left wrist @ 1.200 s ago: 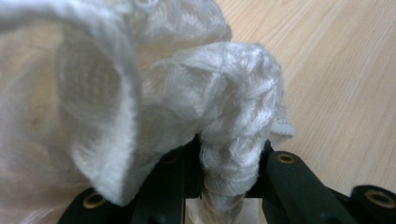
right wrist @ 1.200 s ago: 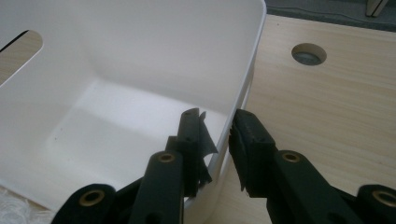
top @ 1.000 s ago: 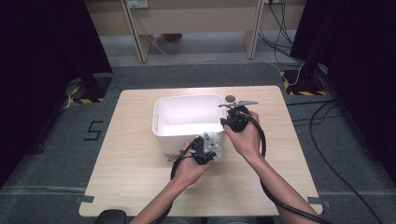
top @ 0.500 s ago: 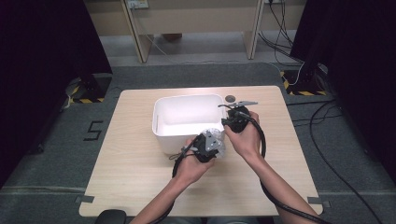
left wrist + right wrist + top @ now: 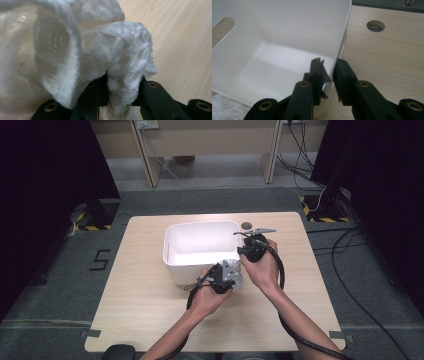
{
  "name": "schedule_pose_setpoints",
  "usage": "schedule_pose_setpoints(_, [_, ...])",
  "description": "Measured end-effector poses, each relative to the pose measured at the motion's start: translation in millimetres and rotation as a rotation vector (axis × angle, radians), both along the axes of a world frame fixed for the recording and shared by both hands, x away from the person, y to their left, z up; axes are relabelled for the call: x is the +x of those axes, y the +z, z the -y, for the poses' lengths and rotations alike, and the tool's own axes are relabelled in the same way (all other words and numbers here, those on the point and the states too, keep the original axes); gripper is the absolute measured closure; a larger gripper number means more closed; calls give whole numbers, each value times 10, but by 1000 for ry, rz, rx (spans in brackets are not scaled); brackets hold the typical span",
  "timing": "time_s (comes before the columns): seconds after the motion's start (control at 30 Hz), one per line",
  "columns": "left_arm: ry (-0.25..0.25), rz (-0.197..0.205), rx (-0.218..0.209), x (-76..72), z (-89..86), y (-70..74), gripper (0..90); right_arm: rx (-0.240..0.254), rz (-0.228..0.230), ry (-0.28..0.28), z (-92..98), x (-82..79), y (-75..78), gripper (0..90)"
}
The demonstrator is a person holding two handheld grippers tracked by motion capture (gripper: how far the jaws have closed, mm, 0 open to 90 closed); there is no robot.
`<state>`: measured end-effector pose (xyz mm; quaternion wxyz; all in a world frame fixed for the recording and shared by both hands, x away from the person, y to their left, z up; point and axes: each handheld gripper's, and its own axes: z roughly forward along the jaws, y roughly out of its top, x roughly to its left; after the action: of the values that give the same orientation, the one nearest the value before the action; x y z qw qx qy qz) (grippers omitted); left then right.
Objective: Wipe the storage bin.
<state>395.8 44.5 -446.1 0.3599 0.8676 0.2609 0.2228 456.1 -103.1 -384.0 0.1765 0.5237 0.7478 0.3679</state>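
My left claw (image 5: 122, 100) is clenched on the cloth (image 5: 100, 50), not yet in the bin (image 5: 287, 37); my right claw (image 5: 328, 72) has been closing and pinches its rim.

R tool (image 5: 328, 67) jaws closed in on tub wall (image 5: 342, 32)

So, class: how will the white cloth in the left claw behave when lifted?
The white cloth probably flops: it bunches in soft folds above the left claw. Its open weave suggests it is light. The claw's pinch on one fold looks secure, so slipping seems unlikely.
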Motion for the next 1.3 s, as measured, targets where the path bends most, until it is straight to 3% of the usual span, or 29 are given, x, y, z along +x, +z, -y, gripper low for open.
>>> schedule_pose_setpoints(0.4, [2,-46,46,60,58,-260,748,-3,4,2,-8,-3,-4,772])
schedule_pose_setpoints(0.6, [6,-67,47,93,112,-371,748,-11,9,4,-12,-5,-4,773])
schedule_pose_setpoints(1.03, [7,-69,42,117,160,-401,749,-14,16,7,-15,-3,-9,773])
schedule_pose_setpoints(1.3, [5,-52,24,105,168,-337,749,-17,16,9,-15,-1,-9,773])
